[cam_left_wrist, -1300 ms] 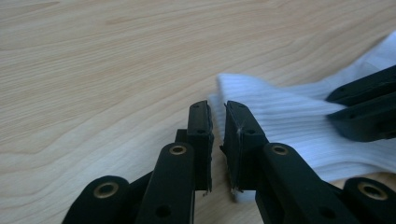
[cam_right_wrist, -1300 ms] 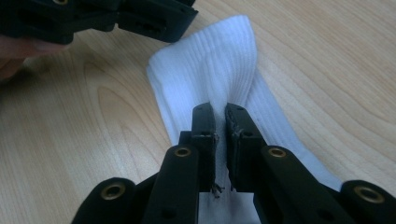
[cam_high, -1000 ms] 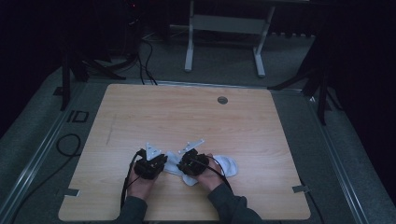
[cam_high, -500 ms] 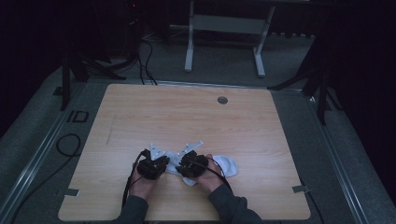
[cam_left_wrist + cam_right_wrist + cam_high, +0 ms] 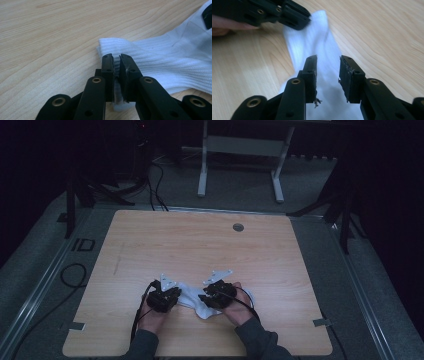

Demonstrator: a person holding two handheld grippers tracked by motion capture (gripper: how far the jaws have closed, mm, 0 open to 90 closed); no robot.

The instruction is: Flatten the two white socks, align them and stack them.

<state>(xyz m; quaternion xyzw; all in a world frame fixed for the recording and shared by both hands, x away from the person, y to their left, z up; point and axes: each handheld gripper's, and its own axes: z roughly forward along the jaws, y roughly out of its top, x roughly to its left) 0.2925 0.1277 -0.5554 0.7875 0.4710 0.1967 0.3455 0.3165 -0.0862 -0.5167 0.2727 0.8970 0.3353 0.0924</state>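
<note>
A white ribbed sock [image 5: 191, 299] lies crumpled on the wooden table [image 5: 200, 245] near its front edge, between my two hands. My left gripper [image 5: 116, 58] is shut on the edge of the sock's [image 5: 162, 57] cuff, with fabric pinched between its pads. In the high view the left gripper [image 5: 178, 296] points right into the sock. My right gripper [image 5: 328, 60] has just been opening its jaws. They stand apart over the sock [image 5: 317, 30], and the pads do not press it. The left gripper [image 5: 298, 21] holds the sock's far end in that view.
A round grommet hole [image 5: 238, 227] sits at the table's far side. Pieces of tape [image 5: 73, 325] mark the front corners. A metal stand [image 5: 240, 150] and cables [image 5: 70, 275] lie on the dark floor beyond and left of the table.
The right gripper's jaws have opened and let go of the sock, and that hand has shifted a little to the right. The left gripper has stayed put, still shut on the cuff.
</note>
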